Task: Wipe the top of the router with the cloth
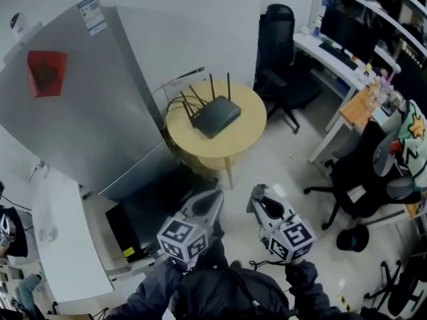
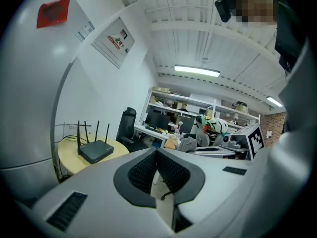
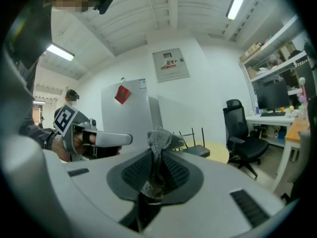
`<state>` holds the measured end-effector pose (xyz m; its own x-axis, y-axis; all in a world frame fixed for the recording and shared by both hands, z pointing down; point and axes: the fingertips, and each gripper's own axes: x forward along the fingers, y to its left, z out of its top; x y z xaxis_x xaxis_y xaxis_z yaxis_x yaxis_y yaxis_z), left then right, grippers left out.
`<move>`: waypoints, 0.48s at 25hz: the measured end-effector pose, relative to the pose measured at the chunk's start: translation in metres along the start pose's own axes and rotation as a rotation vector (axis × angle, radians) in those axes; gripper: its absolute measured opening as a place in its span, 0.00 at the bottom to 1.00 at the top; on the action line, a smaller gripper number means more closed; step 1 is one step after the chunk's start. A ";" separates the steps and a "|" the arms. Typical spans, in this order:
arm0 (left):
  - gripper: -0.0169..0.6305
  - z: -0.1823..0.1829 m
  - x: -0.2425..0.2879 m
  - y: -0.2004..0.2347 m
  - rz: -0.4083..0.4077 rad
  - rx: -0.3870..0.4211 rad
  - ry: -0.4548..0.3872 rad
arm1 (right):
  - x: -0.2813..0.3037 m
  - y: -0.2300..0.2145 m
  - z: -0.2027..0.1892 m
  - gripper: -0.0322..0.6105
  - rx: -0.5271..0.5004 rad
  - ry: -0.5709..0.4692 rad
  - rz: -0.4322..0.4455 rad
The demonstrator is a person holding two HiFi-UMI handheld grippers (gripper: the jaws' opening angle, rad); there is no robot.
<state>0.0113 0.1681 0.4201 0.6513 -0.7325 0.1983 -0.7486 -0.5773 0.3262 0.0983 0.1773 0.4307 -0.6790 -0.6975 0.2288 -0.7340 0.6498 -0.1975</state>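
A black router [image 1: 215, 115] with several upright antennas lies on a round yellow table [image 1: 248, 137], well ahead of both grippers. My right gripper [image 1: 258, 195] is held low in front of the person, shut on a grey cloth [image 1: 259, 191] that sticks out past its tip. In the right gripper view the cloth [image 3: 158, 142] is pinched between the jaws of the right gripper [image 3: 157, 157], with the router [image 3: 196, 151] beyond it. My left gripper [image 1: 211, 201] is beside it, shut with nothing in it. The left gripper view shows the left gripper [image 2: 156, 153] with its jaws together and the router [image 2: 96, 150] far off to the left.
A tall grey cabinet [image 1: 80, 92] stands left of the table, with a black box [image 1: 143, 222] on the floor at its foot. Black office chairs [image 1: 280, 52] and a desk [image 1: 337, 59] with a monitor are to the right. A white table [image 1: 60, 239] runs along the left.
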 end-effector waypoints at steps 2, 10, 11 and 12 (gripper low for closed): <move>0.03 0.010 0.025 0.029 -0.011 -0.005 -0.003 | 0.032 -0.020 0.005 0.16 -0.003 0.015 -0.009; 0.03 0.056 0.112 0.152 -0.040 0.022 0.040 | 0.174 -0.093 0.032 0.16 0.004 0.070 -0.047; 0.03 0.061 0.120 0.166 -0.042 0.019 0.044 | 0.191 -0.100 0.035 0.16 0.006 0.073 -0.050; 0.03 0.066 0.127 0.180 -0.043 0.015 0.047 | 0.206 -0.106 0.037 0.16 0.008 0.077 -0.052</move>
<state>-0.0493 -0.0529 0.4432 0.6874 -0.6896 0.2279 -0.7216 -0.6130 0.3218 0.0355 -0.0465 0.4632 -0.6372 -0.7050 0.3112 -0.7687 0.6104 -0.1912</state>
